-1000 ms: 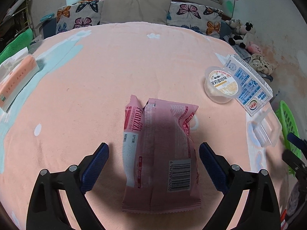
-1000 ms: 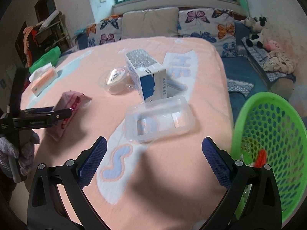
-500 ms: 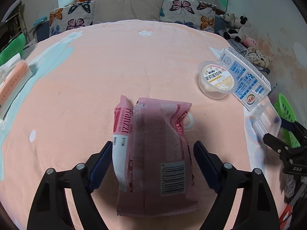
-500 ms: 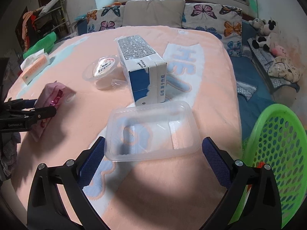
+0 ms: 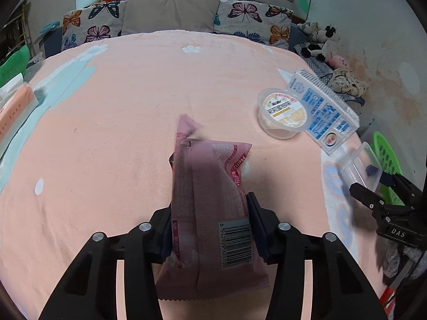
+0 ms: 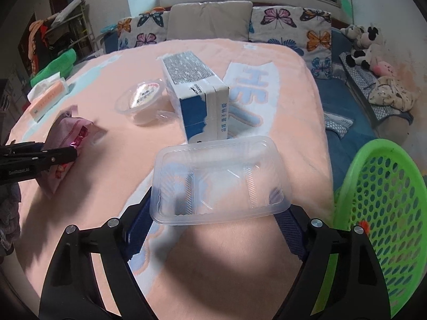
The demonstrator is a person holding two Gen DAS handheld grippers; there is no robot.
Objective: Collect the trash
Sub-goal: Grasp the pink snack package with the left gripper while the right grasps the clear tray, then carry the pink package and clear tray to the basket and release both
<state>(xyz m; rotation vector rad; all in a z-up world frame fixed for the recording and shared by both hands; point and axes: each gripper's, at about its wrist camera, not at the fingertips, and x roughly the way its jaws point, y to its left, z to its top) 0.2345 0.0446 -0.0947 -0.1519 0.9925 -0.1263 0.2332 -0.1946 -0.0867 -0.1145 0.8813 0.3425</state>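
Observation:
A pink snack bag [image 5: 210,200] lies on the peach bedspread [image 5: 120,133]. My left gripper [image 5: 209,213] is closing on it, and the pads squeeze its sides so the bag stands folded and narrow. From the right wrist view the same bag [image 6: 66,130] shows at the far left in that gripper [image 6: 53,157]. A clear plastic tray [image 6: 218,176] sits between my right gripper's [image 6: 213,213] closing jaws. The blue pads [image 6: 138,218] touch its two short sides. The left wrist view shows the tray [image 5: 357,165] and the right gripper [image 5: 373,184] at the bed's right edge.
A blue and white carton [image 6: 197,93] and a clear lidded cup [image 6: 141,98] lie beyond the tray. A green mesh basket [image 6: 381,200] stands off the bed's right side. A tissue pack [image 6: 48,98] lies at the far left, with pillows at the headboard.
The left jaws have come together on the pink bag, folding it narrower. The right gripper has moved forward around the clear tray and its jaws have come in to the tray's sides.

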